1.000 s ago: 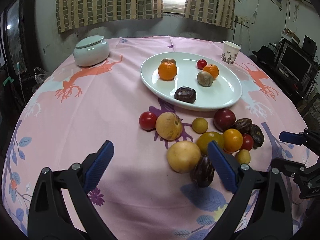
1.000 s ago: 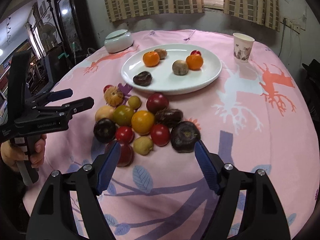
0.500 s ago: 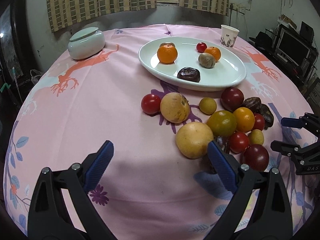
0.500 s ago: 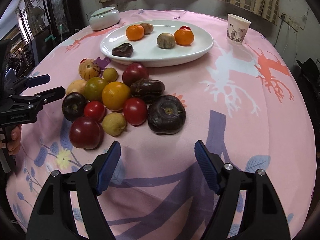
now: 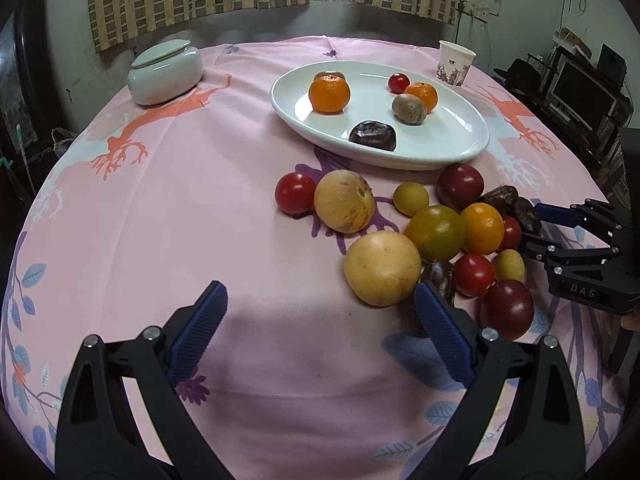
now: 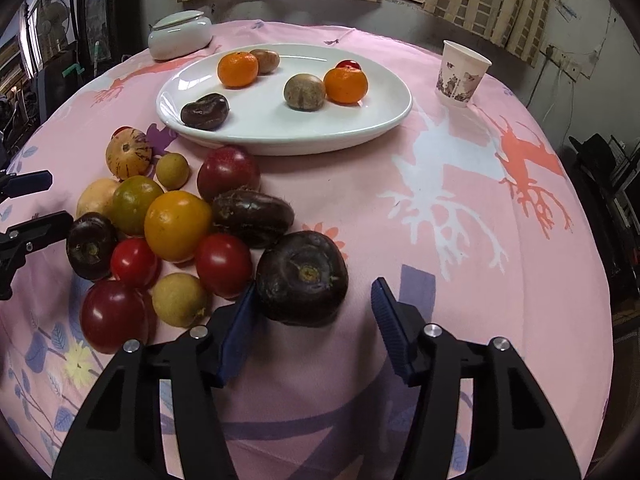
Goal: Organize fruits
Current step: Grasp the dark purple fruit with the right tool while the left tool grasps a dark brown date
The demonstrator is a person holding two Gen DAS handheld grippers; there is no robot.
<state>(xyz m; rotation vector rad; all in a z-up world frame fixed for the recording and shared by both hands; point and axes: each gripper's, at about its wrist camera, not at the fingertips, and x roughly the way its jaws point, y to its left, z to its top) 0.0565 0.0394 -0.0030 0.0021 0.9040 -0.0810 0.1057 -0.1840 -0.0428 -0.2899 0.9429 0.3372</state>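
Six fruits (image 6: 237,69) lie on one white plate (image 6: 384,120); thirteen fruits (image 6: 177,225) on the tablecloth (image 6: 460,240); one paper cup (image 6: 462,74); one lidded jar (image 6: 180,36).

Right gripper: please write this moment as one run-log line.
right gripper: closing, around dark fruit, no grip yet | left gripper: open, empty | plate: six fruits

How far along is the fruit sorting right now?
Early. Done: six fruits lie on the white plate, including two oranges. In hand: the right gripper has just been closing around the big dark purple fruit; a gap remains at one finger. Left: about a dozen fruits clustered on the pink tablecloth. The left gripper is open, holding nothing.
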